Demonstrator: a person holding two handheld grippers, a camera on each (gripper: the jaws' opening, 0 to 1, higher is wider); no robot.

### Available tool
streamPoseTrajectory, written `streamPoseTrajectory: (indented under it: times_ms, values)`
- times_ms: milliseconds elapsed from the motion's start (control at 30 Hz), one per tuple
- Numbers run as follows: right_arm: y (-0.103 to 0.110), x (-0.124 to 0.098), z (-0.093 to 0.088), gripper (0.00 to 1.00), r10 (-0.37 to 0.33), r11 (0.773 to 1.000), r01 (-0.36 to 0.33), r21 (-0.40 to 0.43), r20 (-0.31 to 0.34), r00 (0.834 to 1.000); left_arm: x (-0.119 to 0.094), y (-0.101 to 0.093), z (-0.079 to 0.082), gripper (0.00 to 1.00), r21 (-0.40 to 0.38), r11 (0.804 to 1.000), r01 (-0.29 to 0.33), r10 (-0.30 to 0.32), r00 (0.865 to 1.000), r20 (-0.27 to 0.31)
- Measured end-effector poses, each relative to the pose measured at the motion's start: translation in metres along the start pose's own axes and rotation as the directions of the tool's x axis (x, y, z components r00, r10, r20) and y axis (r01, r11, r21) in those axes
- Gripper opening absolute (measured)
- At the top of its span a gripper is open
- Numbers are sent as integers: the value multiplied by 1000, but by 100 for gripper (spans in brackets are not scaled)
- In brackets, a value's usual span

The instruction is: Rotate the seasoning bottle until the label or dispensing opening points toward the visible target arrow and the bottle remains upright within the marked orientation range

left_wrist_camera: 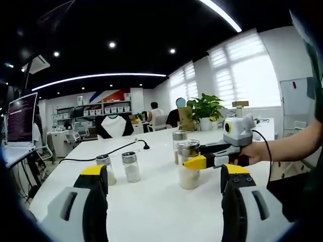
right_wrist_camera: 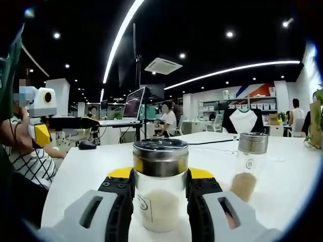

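Note:
A glass seasoning bottle (right_wrist_camera: 160, 194) with a metal lid and pale powder stands upright on the white table (right_wrist_camera: 81, 171). My right gripper (right_wrist_camera: 160, 184) is shut on it, one yellow-tipped jaw pressed against each side. In the left gripper view the same bottle (left_wrist_camera: 189, 174) sits right of centre, with the right gripper (left_wrist_camera: 194, 162) reaching in from the right in a person's hand. My left gripper (left_wrist_camera: 164, 184) is open, its jaws wide apart and low over the table, short of the bottle. It appears again as the left gripper (right_wrist_camera: 68, 128) at the far left of the right gripper view.
Two small jars (left_wrist_camera: 104, 167) (left_wrist_camera: 131, 166) stand left of the held bottle, and another lidded bottle (left_wrist_camera: 178, 143) stands behind it. A bottle of brown seasoning (right_wrist_camera: 250, 166) is to the right. A black cable (left_wrist_camera: 126, 147) crosses the table. A laptop (left_wrist_camera: 21, 118) stands far left.

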State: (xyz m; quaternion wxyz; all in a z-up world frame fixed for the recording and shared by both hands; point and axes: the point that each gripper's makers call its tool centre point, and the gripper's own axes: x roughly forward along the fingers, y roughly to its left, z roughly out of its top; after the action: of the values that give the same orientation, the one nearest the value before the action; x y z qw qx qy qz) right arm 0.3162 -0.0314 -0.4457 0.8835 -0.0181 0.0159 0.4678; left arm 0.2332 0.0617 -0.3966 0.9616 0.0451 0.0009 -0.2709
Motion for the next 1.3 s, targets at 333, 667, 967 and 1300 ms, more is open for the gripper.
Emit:
streamPoseTrajectory:
  times_ms: [333, 667, 967, 1300]
  values:
    - [-4, -13, 24, 52, -40, 998, 35, 51, 118, 992, -1, -4, 5, 99, 6, 1000, -5, 5, 1000, 10]
    - [-3, -34, 30, 53, -84, 996, 85, -19, 64, 994, -8, -4, 6, 99, -12, 1000, -17, 17, 1000, 25]
    - [-7, -68, 31, 53, -153, 987, 154, -35, 30, 988, -1, 1, 15, 98, -22, 999, -32, 32, 999, 40]
    - [-28, -114, 23, 54, -338, 941, 338, -32, 9, 941, 6, 4, 12, 98, -45, 999, -24, 25, 999, 33]
